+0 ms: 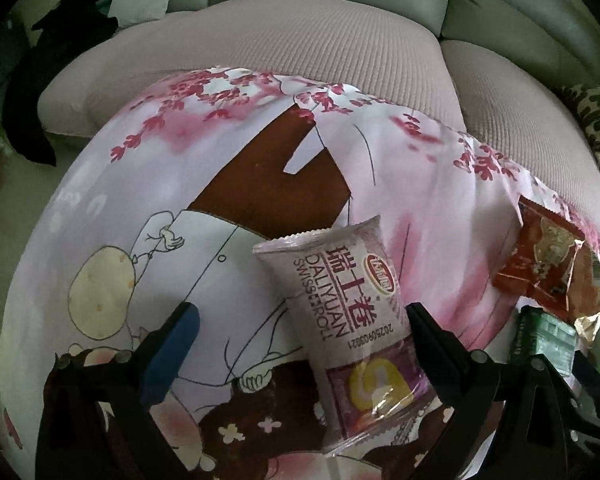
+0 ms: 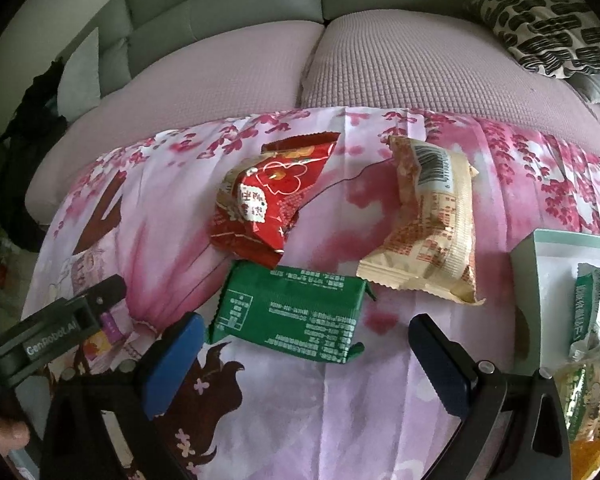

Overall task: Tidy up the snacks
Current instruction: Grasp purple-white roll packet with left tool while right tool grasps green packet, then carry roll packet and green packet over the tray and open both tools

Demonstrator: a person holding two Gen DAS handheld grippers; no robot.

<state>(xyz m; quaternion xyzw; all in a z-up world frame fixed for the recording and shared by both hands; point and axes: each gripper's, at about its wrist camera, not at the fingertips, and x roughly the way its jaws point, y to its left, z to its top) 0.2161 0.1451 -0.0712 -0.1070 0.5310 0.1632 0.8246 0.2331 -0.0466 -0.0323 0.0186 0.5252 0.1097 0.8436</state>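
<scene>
- In the left wrist view, our left tool hangs low over the printed cloth with its jaws spread wide; the purple Swiss-roll packet lies between them, crowded toward the 3 o'clock finger, which looks to be touching or just beside its edge, while the blue-padded finger at 9 o'clock stands well apart from it.
- The packet's long axis runs from about 11 o'clock down to 5 o'clock, nearly along the tool's reach, so we judge that the jaws would close across its short width.
- In the right wrist view, our right tool is likewise open and holds nothing; the green packet sits just ahead at 12 o'clock, its long axis crosswise from 9 to 3 o'clock and nearer the 9 o'clock finger.
- Beyond it lie the red packet at 11 o'clock and the cream packet at 1 o'clock; the pale box at 3 o'clock already holds 1 or more green-and-white packets.
- We judge the left tool nearer to a grasp, as its packet is already inside the jaws; whether the cloth covers a bench we cannot tell.
</scene>
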